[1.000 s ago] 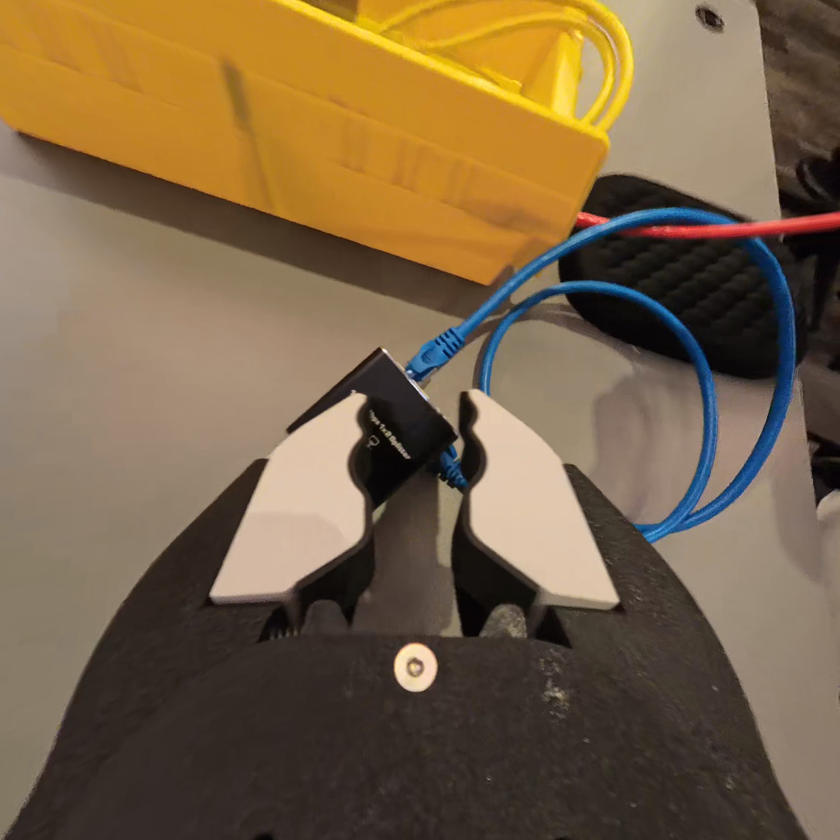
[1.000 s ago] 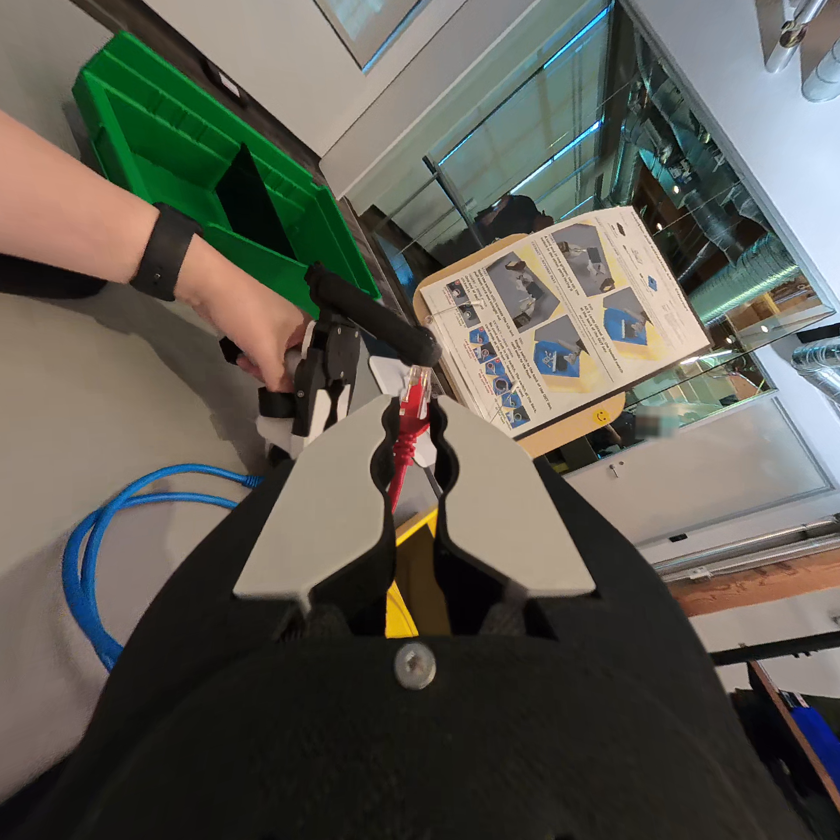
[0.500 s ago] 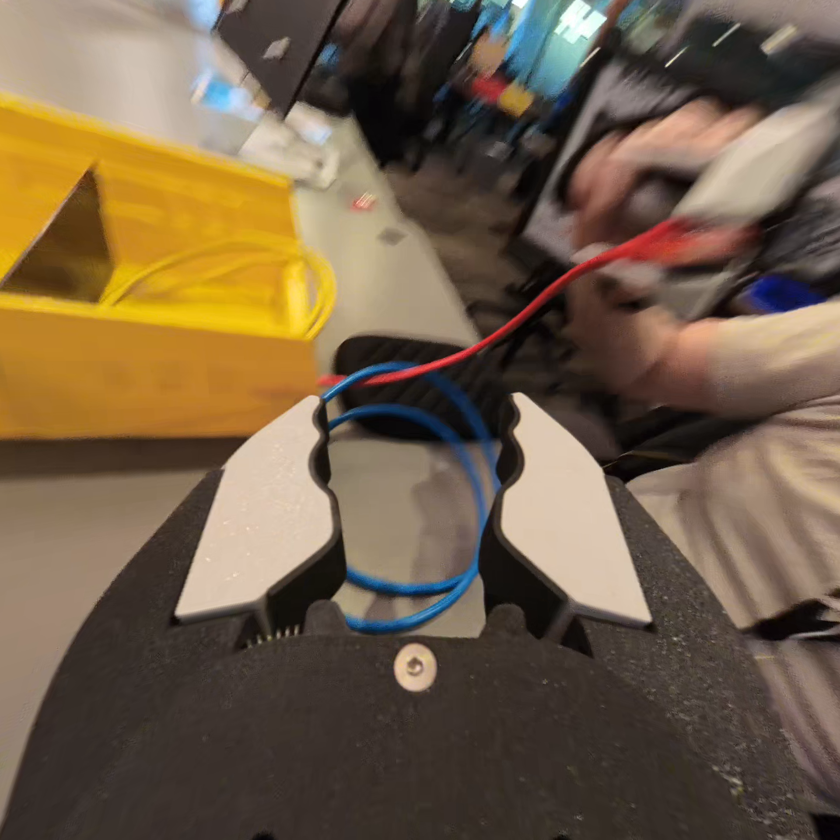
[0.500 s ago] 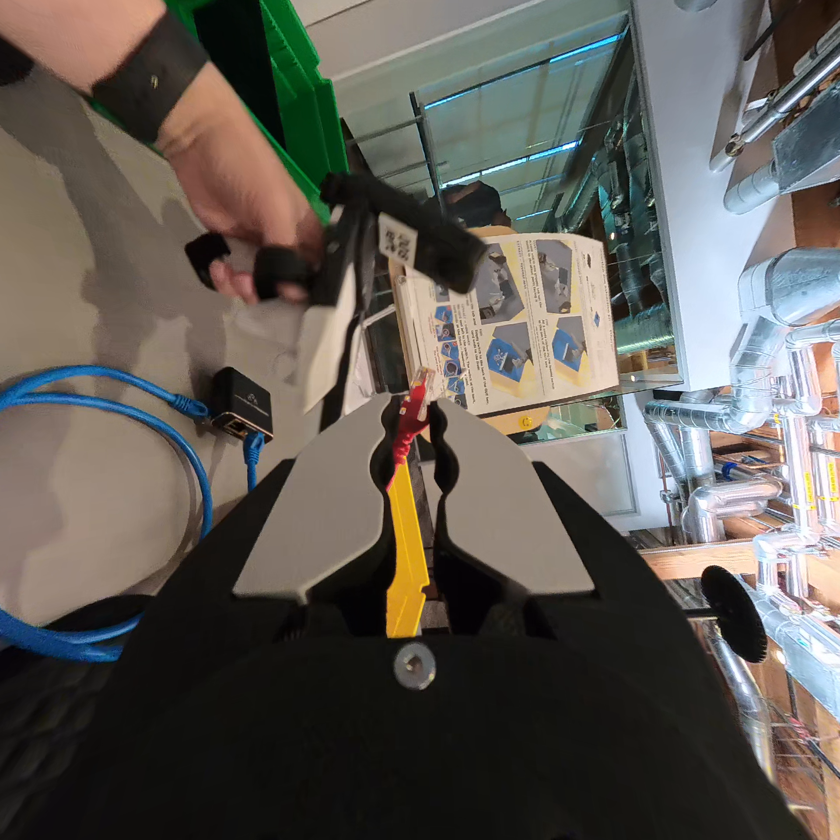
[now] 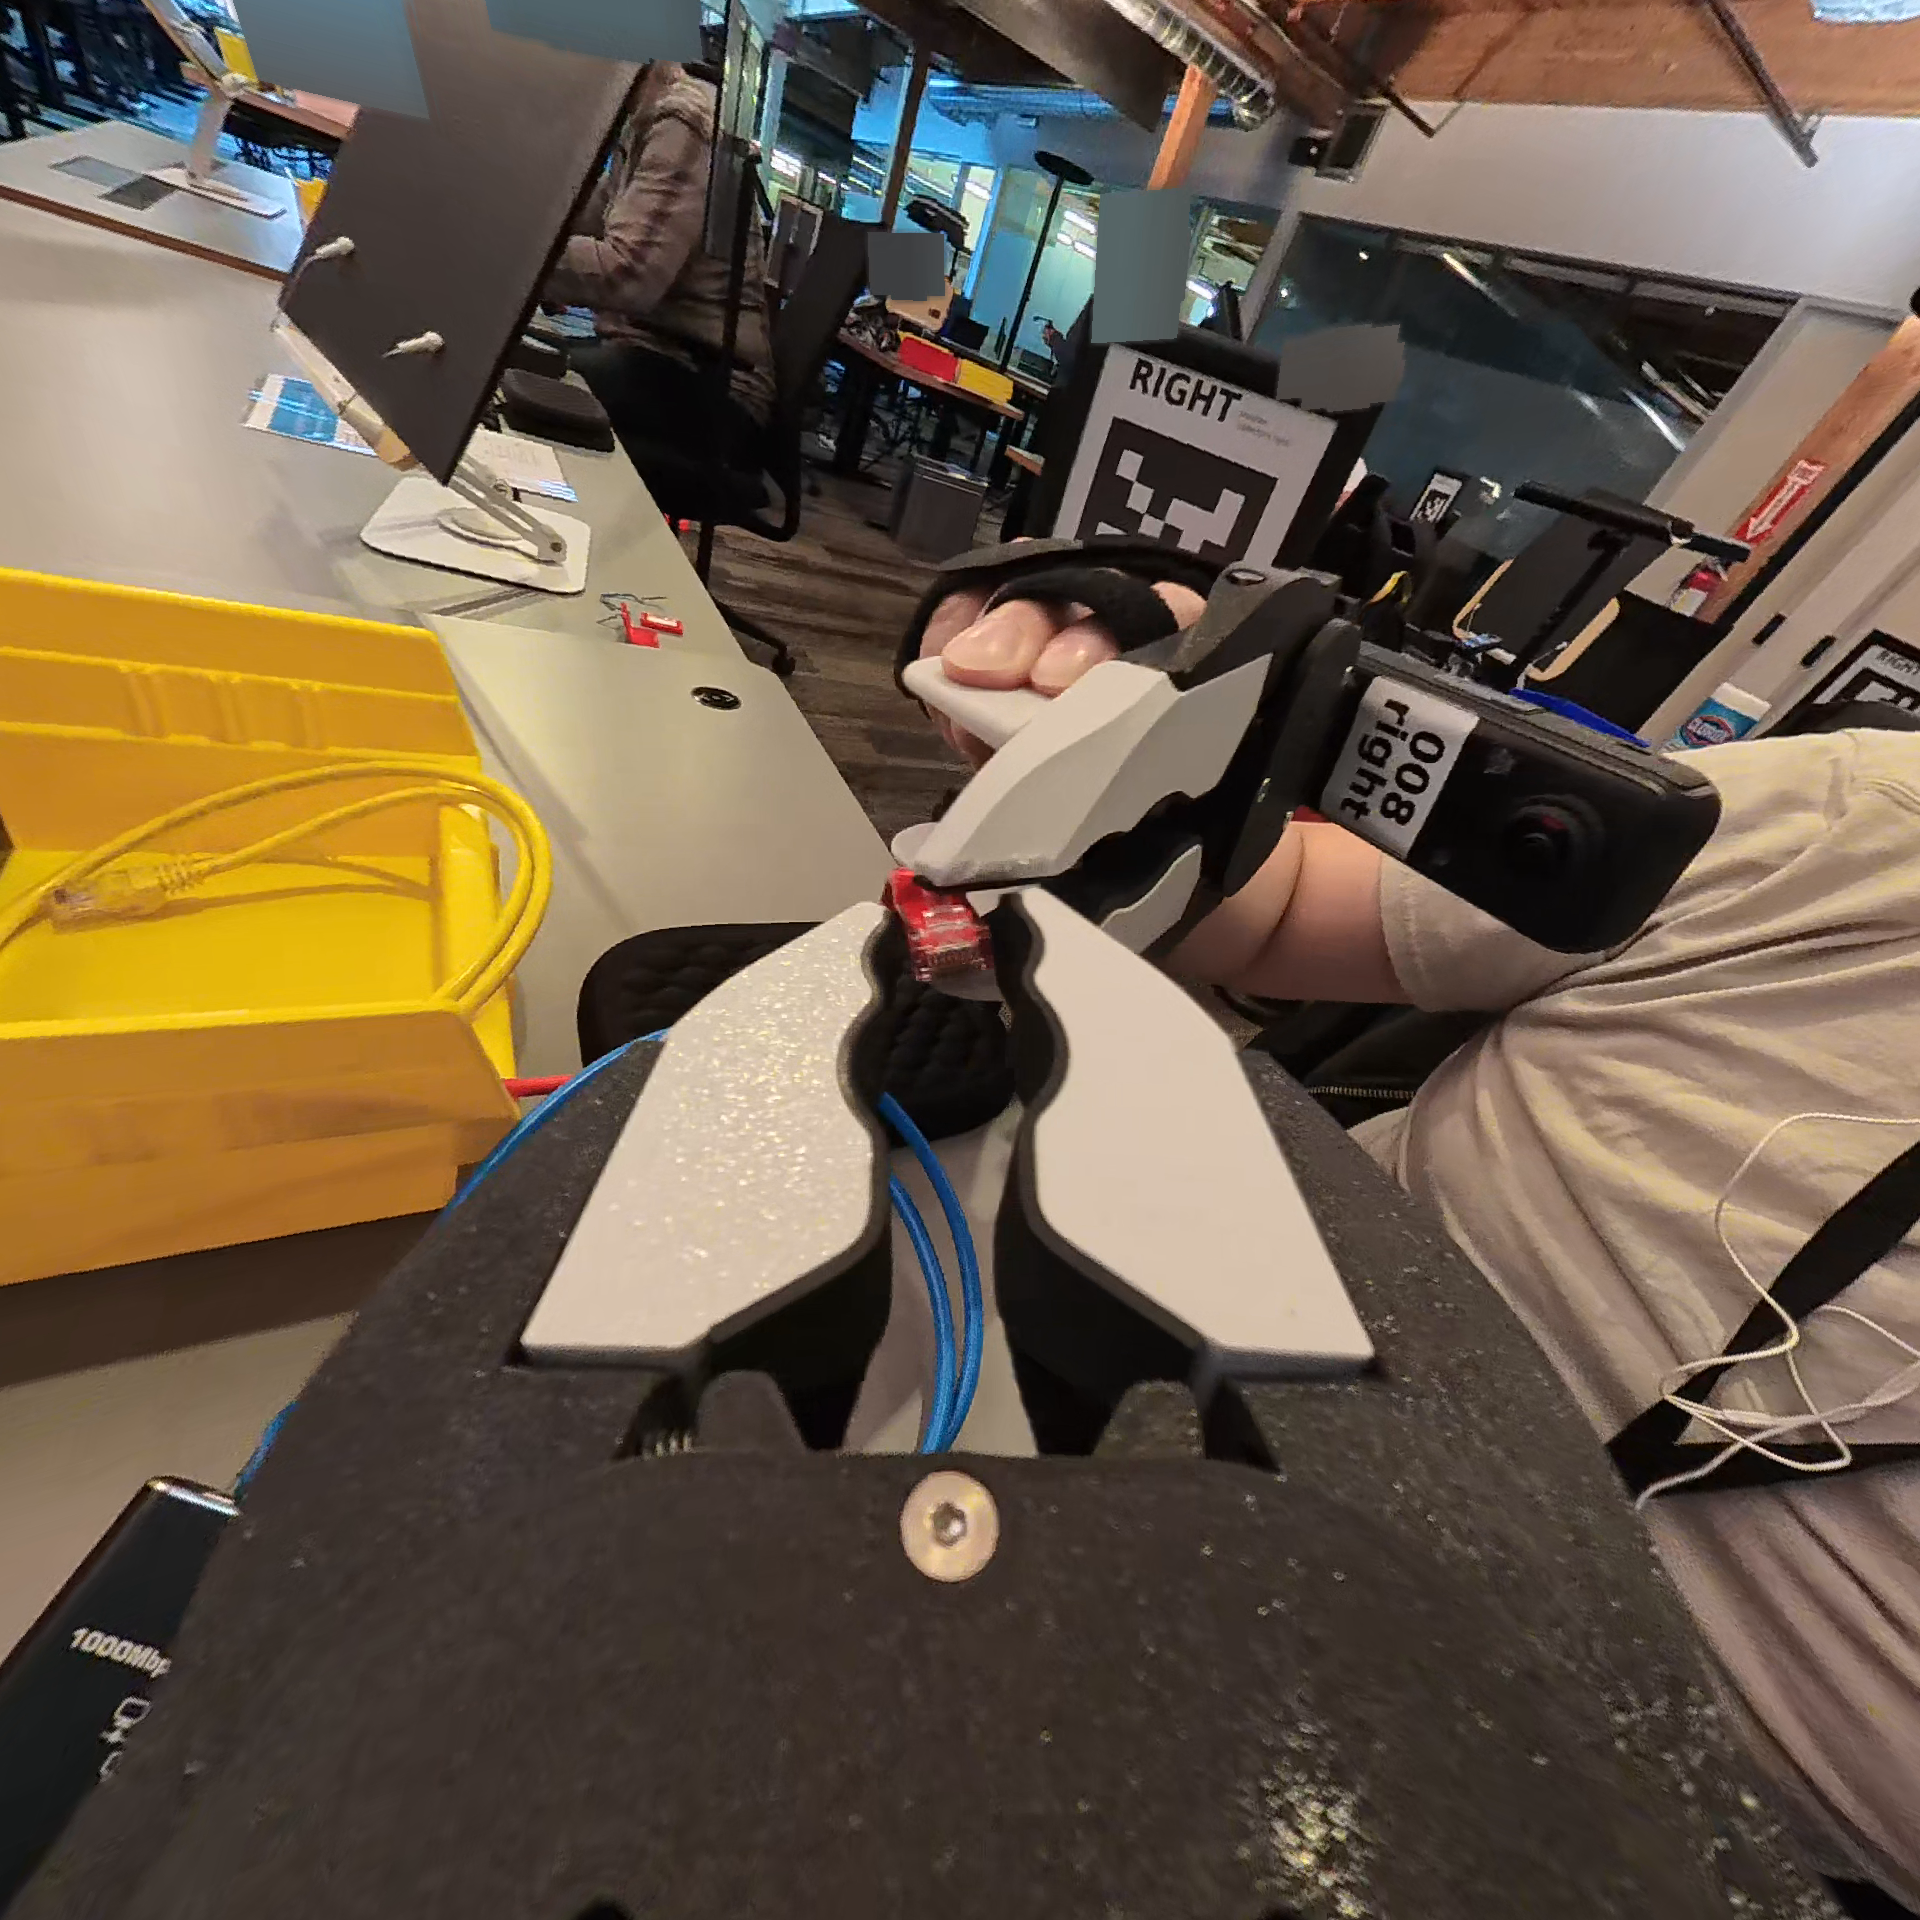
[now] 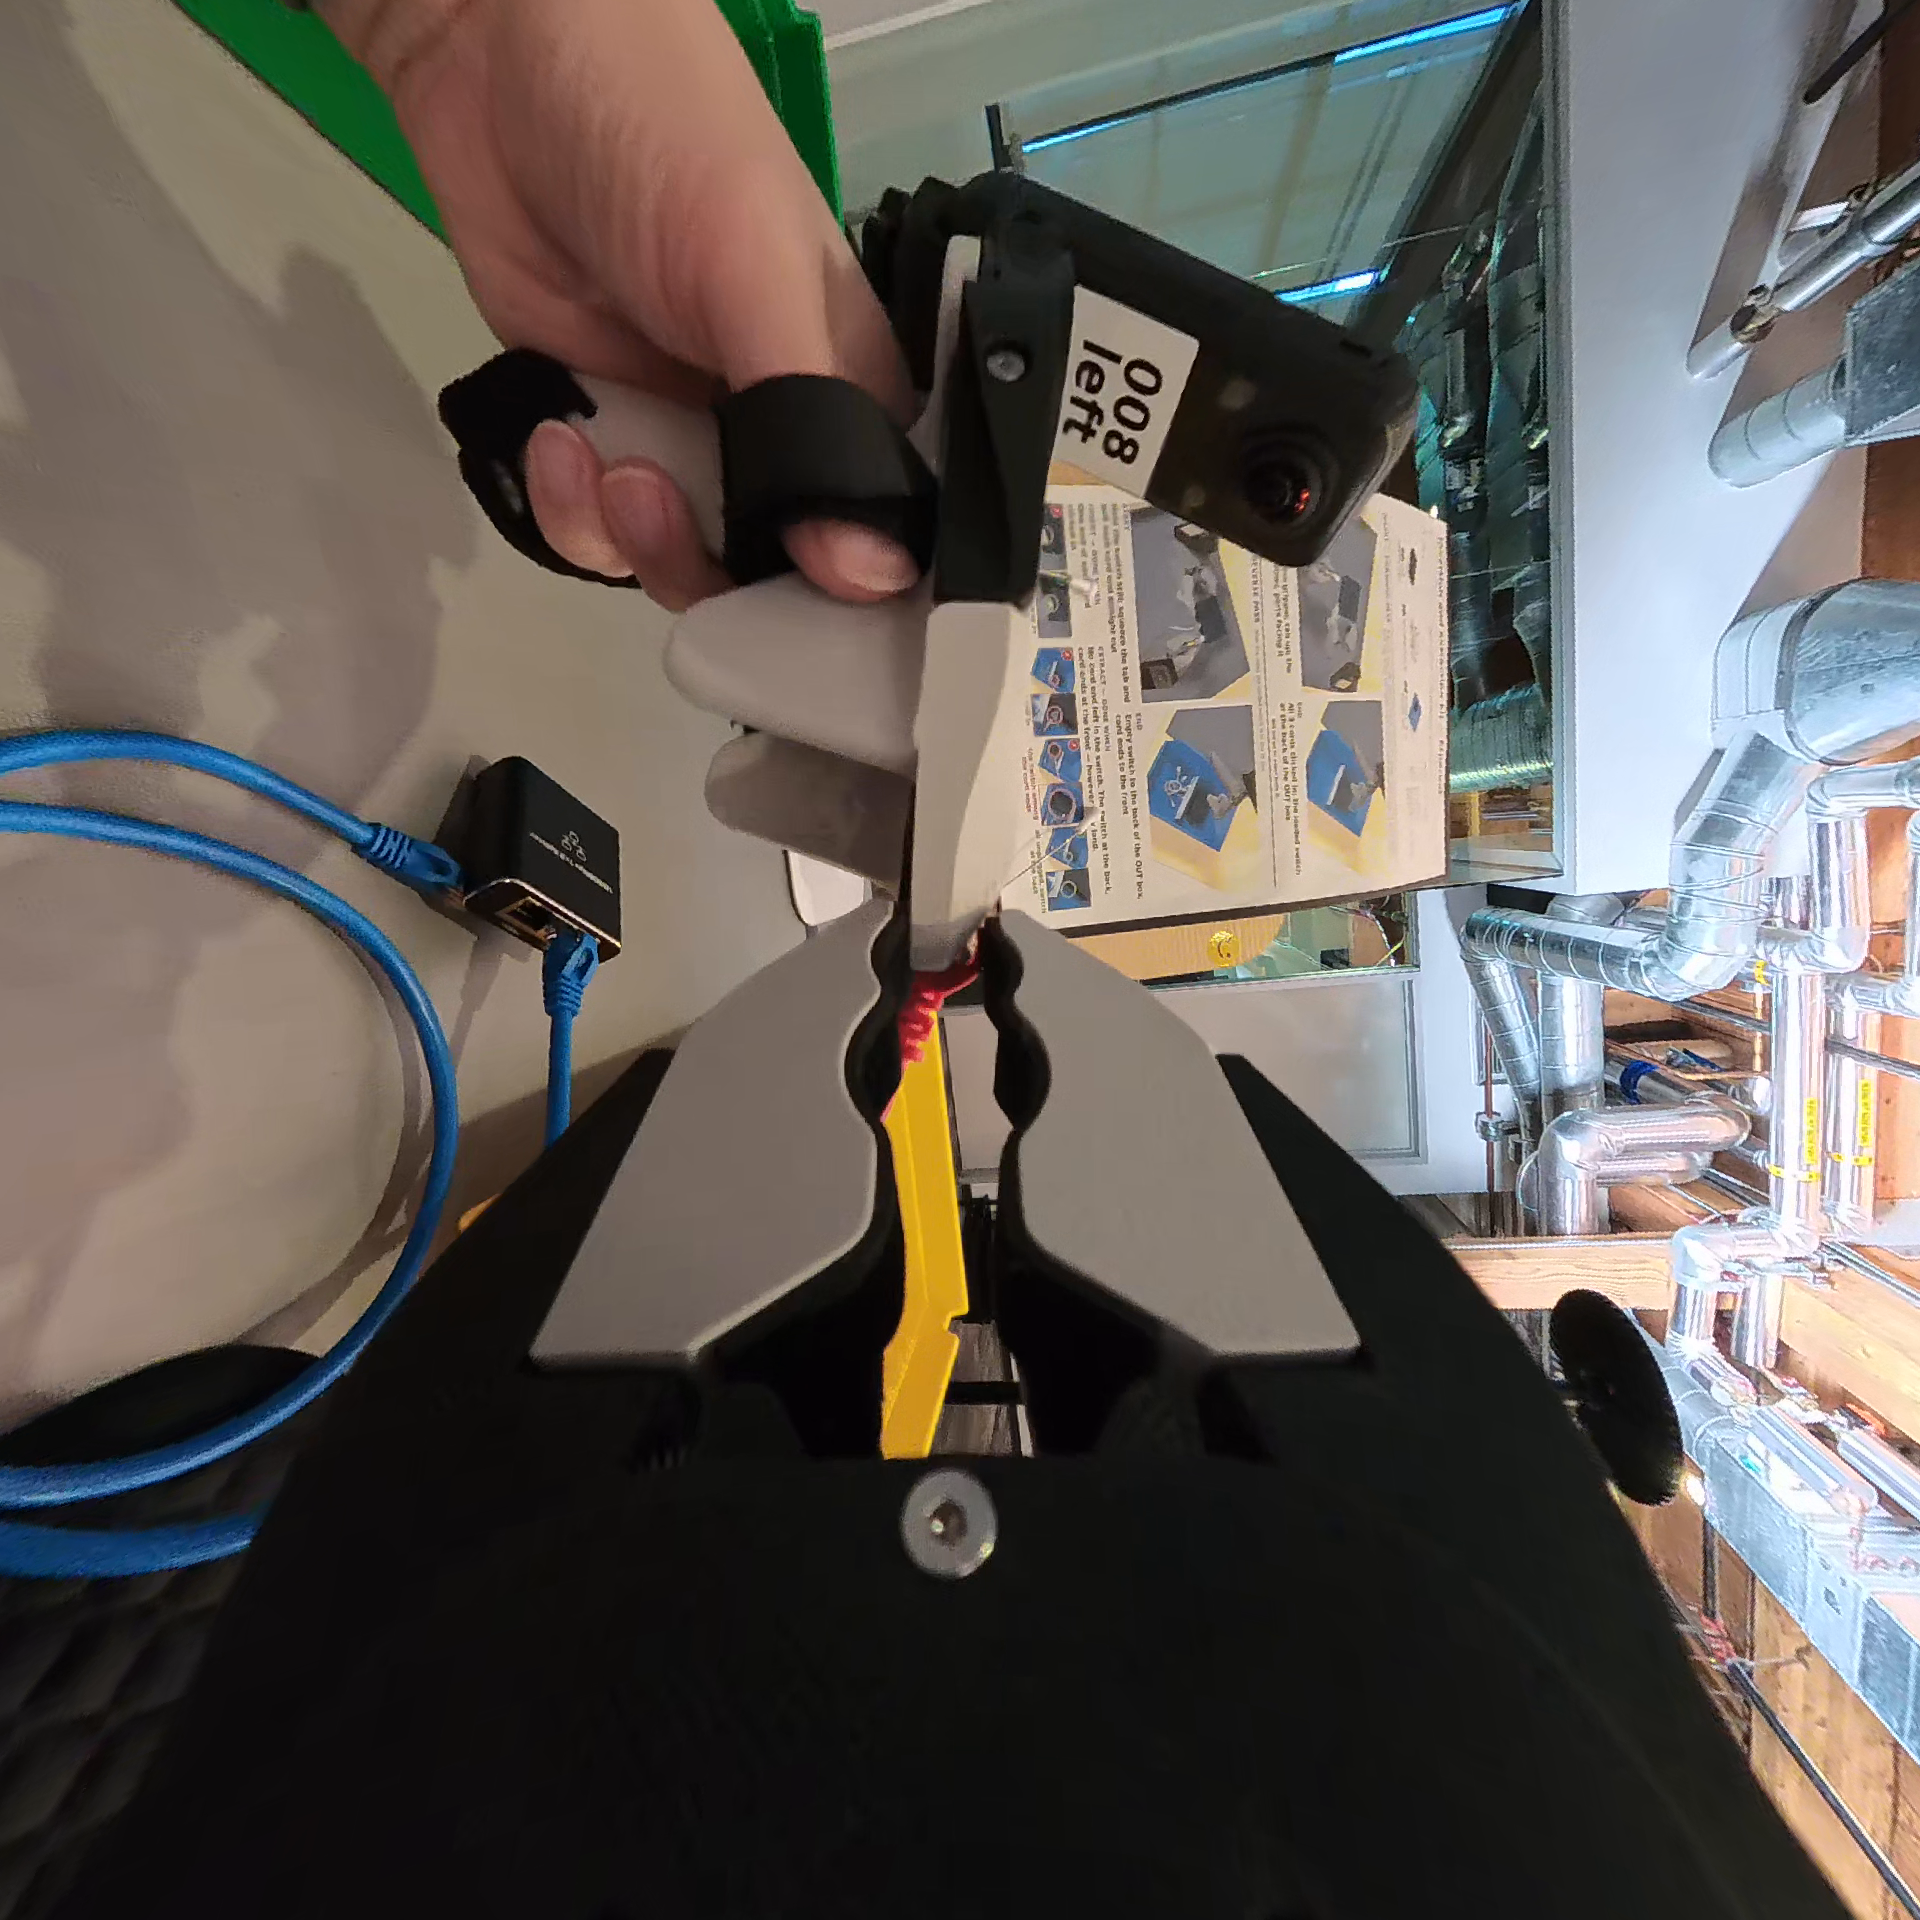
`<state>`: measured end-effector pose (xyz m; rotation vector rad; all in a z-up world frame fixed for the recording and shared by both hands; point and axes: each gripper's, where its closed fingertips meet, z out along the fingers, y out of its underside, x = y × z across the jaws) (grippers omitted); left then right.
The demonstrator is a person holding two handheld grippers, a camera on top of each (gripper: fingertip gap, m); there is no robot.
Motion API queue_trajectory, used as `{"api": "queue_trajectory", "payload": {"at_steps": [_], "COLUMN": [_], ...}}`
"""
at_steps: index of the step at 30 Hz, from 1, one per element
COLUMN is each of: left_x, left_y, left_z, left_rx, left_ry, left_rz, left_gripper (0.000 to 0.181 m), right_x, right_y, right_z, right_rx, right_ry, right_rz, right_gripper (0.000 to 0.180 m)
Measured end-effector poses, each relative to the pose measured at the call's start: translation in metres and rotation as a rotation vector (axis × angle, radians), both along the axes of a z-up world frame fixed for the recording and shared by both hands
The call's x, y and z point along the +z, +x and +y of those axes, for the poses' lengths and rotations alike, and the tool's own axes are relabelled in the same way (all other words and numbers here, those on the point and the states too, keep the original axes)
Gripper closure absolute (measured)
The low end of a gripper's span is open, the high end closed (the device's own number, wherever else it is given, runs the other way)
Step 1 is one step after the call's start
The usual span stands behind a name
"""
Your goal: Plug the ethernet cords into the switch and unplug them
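My right gripper (image 6: 940, 940) is shut on a red ethernet cord (image 6: 925, 1013) just behind its plug, held up in the air. My left gripper (image 5: 945, 930) has its tips closed on the red plug (image 5: 940, 935) from the opposite side. The two grippers meet tip to tip; the right gripper also shows in the left wrist view (image 5: 997, 842). The black switch (image 6: 540, 862) lies on the grey table (image 6: 208, 520), its corner also in the left wrist view (image 5: 83, 1662). Both ends of a blue cord (image 6: 312, 935) are plugged into it.
A yellow bin (image 5: 208, 1091) with a yellow cord (image 5: 312, 821) in it stands to the left. A black pad (image 5: 935, 1049) lies under the blue loop. A green bin (image 6: 800, 104) and a stand with a picture sheet (image 6: 1247, 727) sit farther off. Less than 4 cm separates the two grippers' tips.
My left gripper let go of the switch, rose from the table, swung toward the right gripper and closed on the red plug. The right gripper kept its hold on the red cord.
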<state>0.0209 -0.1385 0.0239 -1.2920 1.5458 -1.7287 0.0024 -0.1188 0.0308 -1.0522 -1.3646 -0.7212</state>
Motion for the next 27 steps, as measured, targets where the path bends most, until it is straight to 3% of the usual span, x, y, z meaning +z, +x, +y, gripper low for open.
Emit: {"api": "queue_trajectory", "payload": {"at_steps": [6, 13, 19, 20, 22, 24, 27], "left_x": [-0.005, -0.008, -0.006, -0.001, 0.010, 0.015, 0.019], "left_y": [0.000, -0.004, -0.004, -0.007, -0.014, -0.020, -0.026], "left_z": [0.014, 0.029, 0.026, 0.021, 0.016, 0.020, 0.018], "left_rx": [0.068, 0.115, 0.109, 0.070, 0.024, 0.036, 0.009], "left_ry": [0.011, -0.042, -0.015, -0.012, -0.038, -0.052, -0.059], "left_rz": [0.018, 0.017, -0.001, -0.036, -0.093, -0.110, -0.159], "left_gripper": [0.169, 0.169, 0.169, 0.166, 0.142, 0.120, 0.120], "right_x": [-0.003, -0.011, -0.022, -0.018, -0.010, -0.003, 0.014], "right_y": [-0.001, 0.014, 0.022, 0.020, 0.025, 0.021, 0.027], "right_z": [0.011, 0.016, 0.021, 0.018, 0.013, 0.000, -0.024], "right_rx": [-0.045, -0.131, -0.191, -0.162, -0.125, 0.062, 0.381], "right_ry": [0.038, 0.022, -0.074, -0.067, -0.064, -0.106, -0.206], "right_rz": [0.032, 0.228, 0.320, 0.355, 0.430, 0.536, 0.796], "right_gripper": [0.163, 0.161, 0.173, 0.174, 0.175, 0.175, 0.174]}}
